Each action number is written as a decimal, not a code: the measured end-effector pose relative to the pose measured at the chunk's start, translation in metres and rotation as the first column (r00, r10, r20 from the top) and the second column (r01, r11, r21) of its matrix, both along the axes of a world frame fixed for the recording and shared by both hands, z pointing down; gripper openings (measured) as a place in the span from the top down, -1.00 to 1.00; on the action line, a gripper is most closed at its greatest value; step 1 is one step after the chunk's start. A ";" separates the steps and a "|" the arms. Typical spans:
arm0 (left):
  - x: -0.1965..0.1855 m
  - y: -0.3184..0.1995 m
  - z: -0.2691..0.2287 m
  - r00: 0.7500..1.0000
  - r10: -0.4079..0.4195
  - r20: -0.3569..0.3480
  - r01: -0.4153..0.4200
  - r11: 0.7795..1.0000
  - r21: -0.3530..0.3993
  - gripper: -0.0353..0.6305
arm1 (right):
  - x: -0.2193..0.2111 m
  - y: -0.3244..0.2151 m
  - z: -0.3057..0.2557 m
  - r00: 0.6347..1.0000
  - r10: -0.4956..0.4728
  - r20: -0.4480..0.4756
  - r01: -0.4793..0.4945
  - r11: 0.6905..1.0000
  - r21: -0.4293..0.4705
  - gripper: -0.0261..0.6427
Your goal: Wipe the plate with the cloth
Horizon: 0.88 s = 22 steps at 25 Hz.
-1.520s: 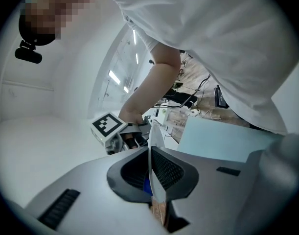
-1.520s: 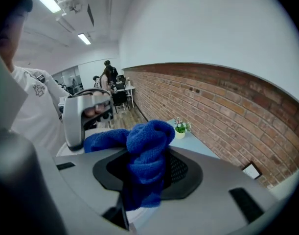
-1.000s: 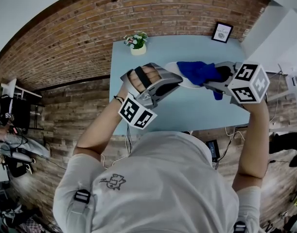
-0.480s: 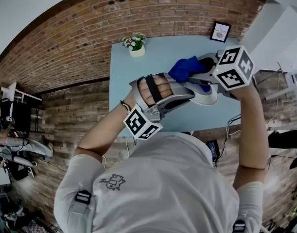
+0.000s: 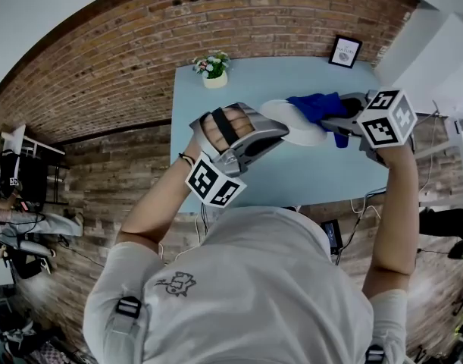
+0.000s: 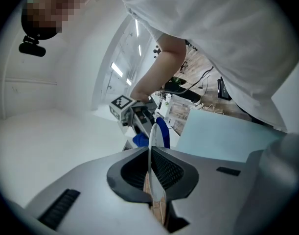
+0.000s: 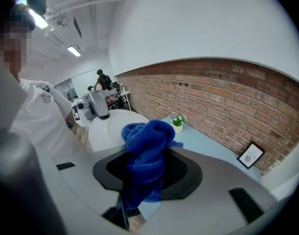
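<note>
My left gripper is shut on the rim of a white plate, holding it in the air above the light blue table. In the left gripper view the plate stands edge-on between the jaws of the left gripper. My right gripper is shut on a bunched blue cloth, which lies against the plate's far right part. In the right gripper view the cloth fills the right gripper, with the plate's face just behind it.
A small pot of flowers stands at the table's far left corner and a framed picture at its far right. A brick wall runs behind the table. Cables and equipment lie on the floor to the right.
Half a second ago the cloth sat higher and further left over the plate. Now the right gripper has drawn it back to the right, and the left gripper has swung the plate up and left.
</note>
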<state>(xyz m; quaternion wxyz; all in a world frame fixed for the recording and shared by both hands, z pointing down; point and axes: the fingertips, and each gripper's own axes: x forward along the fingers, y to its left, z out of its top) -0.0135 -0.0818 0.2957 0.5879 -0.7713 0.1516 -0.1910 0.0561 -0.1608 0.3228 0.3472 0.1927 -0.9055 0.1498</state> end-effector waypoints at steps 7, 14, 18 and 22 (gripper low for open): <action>0.001 -0.014 0.002 1.000 -0.012 0.006 0.012 1.000 -0.021 0.83 | -0.028 0.036 -0.031 0.993 -0.108 0.055 0.105 0.993 0.046 0.51; 0.027 0.017 -0.002 0.997 0.079 0.007 -0.079 0.997 0.006 0.84 | -0.061 0.040 -0.044 0.980 -0.192 0.061 0.188 0.980 0.067 0.51; 0.037 0.034 -0.007 0.994 0.113 0.013 -0.113 0.993 0.034 0.83 | -0.066 0.020 -0.032 0.984 -0.172 0.042 0.170 0.985 0.042 0.51; 0.036 0.033 -0.001 0.995 0.091 0.027 -0.092 0.995 0.037 0.83 | -0.050 -0.006 -0.005 0.993 -0.112 -0.032 0.112 0.994 0.015 0.51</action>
